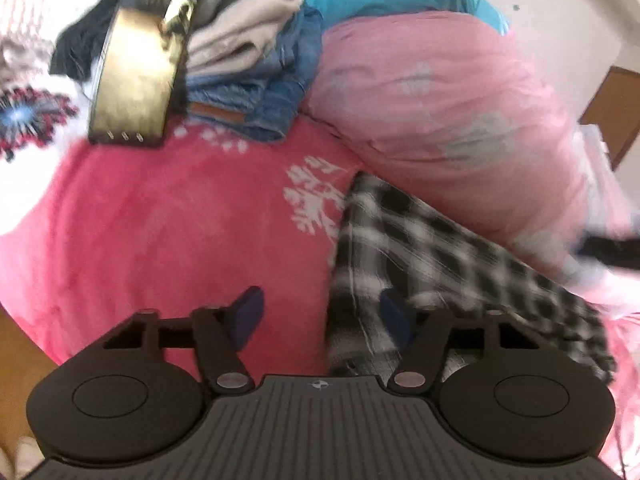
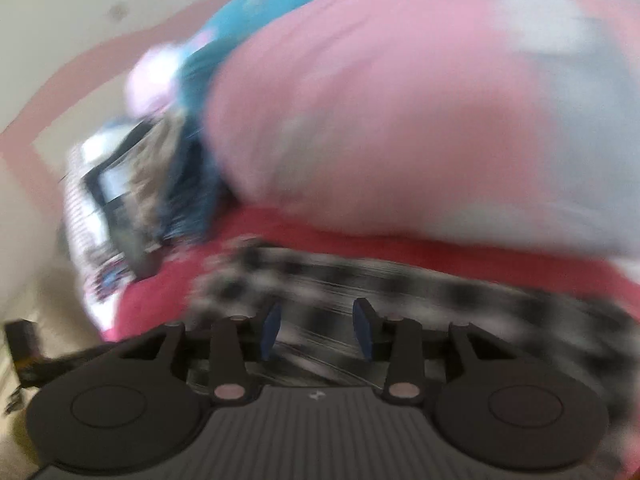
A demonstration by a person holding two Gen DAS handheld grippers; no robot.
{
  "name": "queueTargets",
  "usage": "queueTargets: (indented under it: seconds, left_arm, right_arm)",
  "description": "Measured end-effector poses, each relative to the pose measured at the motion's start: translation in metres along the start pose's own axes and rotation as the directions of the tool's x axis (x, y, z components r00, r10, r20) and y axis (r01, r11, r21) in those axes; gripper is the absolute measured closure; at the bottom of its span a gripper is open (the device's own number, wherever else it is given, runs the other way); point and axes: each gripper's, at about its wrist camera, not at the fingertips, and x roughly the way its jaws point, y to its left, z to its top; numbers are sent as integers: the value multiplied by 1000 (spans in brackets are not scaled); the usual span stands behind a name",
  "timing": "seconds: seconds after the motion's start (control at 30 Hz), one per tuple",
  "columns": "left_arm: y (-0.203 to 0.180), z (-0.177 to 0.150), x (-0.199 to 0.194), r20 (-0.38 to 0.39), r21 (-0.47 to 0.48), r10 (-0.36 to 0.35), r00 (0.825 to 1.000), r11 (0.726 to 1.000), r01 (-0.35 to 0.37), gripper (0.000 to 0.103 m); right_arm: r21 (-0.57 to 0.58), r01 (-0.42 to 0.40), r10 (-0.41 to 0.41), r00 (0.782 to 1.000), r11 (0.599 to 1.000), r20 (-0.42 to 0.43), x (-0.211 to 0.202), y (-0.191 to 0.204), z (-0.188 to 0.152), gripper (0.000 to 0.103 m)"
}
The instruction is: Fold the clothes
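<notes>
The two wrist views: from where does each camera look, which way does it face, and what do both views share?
Left wrist view: sits on the left tool, faces forward and down over the deep pink fleece blanket; its two blue-padded fingers show, apart.
Right wrist view: sits on the right tool, faces forward and down, heavily blurred; its fingers show, apart.
Shared: the black-and-white checked garment, the blanket, the pale pink pillow.

We see a bed (image 1: 160,208) under a pink snowflake blanket | checked garment (image 1: 420,248) lying flat on it | pale pink pillow (image 1: 440,92) behind | heaped clothes (image 1: 248,64) toward its far edge
</notes>
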Motion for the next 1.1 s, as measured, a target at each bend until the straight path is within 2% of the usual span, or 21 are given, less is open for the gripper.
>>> queueTargets:
  seconds: [0.07,0.13,0.23,0.37,0.47,0.53,0.6,0.63,0.73,0.87,0.93,1.0,1.1]
  left_arm:
    - [1,-3,2,-14,0,-26,1000,1000,26,55]
    - [-1,-6,5,-29,14,-52,998,999,53,58]
    - [-4,-10,8,-40,46,-62,997,997,63,63]
    - [-1,-14,10,-48,59,-70,996,996,73,67]
    - [2,-14,12,-55,47,-77,996,996,80,74]
    - [3,-14,13,-57,43,-81,995,996,84,80]
    - [4,-15,14,-58,45,-84,995,995,87,82]
    - [4,-15,13,-57,51,-84,995,995,87,84]
    - [5,-14,13,-62,46,-96,993,994,99,87]
    - [8,-14,11,-68,34,-111,992,993,113,89]
    - [9,-14,11,-70,30,-116,991,992,119,88]
    - [9,-13,11,-75,23,-123,990,992,125,88]
    - [13,-10,10,-86,-1,-139,987,990,139,84]
  right_arm:
    - [-32,-33,31,998,999,-58,43,28,29,61]
    - [-39,-43,38,992,998,-116,92,48,58,60]
    - [-71,-15,-2,975,997,-222,164,69,87,60]
    - [-143,73,-117,936,987,-332,232,82,94,61]
    - [-141,95,-143,909,985,-390,261,80,89,62]
    - [-134,106,-152,904,985,-400,269,77,87,67]
    - [-152,108,-159,911,983,-381,267,79,88,97]
    - [-162,108,-161,918,981,-364,261,81,88,102]
    - [-210,128,-187,939,969,-290,246,86,87,102]
    - [-286,172,-232,954,943,-191,234,92,81,103]
    - [-316,189,-252,952,930,-174,239,92,76,103]
    - [-325,185,-257,947,927,-195,247,88,69,102]
    - [-347,179,-247,956,920,-160,239,88,64,100]
